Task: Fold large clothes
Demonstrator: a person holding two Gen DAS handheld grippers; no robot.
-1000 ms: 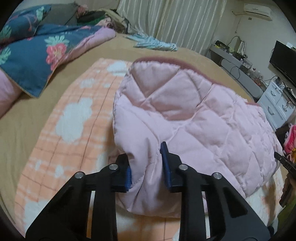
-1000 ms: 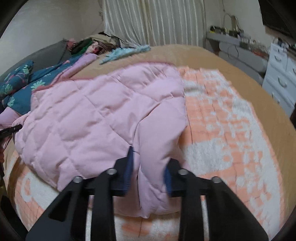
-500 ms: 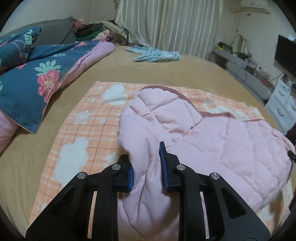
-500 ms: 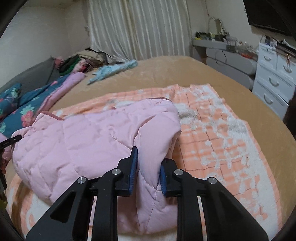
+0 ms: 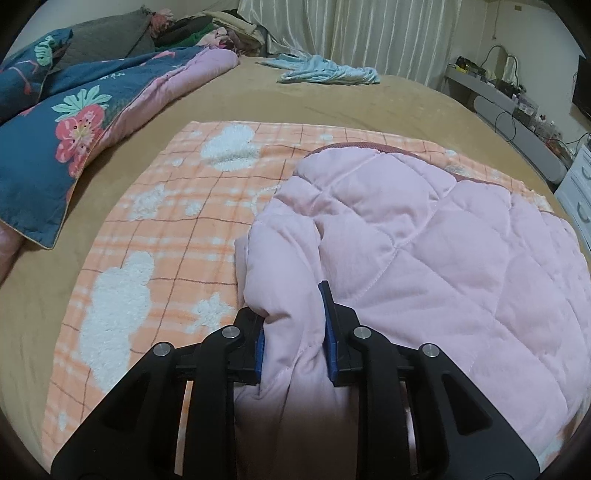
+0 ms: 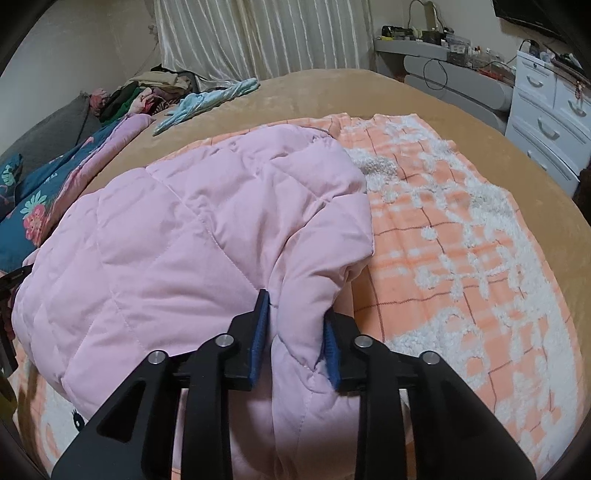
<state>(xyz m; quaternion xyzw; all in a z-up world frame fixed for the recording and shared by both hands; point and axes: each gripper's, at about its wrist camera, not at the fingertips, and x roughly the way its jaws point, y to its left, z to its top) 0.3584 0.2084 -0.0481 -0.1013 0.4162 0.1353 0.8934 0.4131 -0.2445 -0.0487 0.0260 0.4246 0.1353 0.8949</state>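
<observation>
A pink quilted garment (image 5: 424, 251) lies on an orange checked blanket (image 5: 177, 229) on the bed. My left gripper (image 5: 293, 332) is shut on a bunched fold at the garment's left edge. In the right wrist view the same pink garment (image 6: 177, 236) fills the left and middle, and my right gripper (image 6: 295, 334) is shut on a fold at its right edge, next to the orange blanket (image 6: 461, 258). A dark red trim (image 5: 351, 147) shows along the garment's far edge. The parts of the garment under the grippers are hidden.
A blue floral duvet (image 5: 55, 122) lies at the left. A light blue cloth (image 5: 325, 70) and a pile of clothes (image 5: 199, 29) lie at the far side by the curtain. White drawers (image 6: 546, 107) and a grey shelf (image 6: 458, 77) stand right of the bed.
Both grippers have pulled the garment's near edge toward me and lower over the last second, so more orange blanket shows beyond it. Both stay shut on the garment.
</observation>
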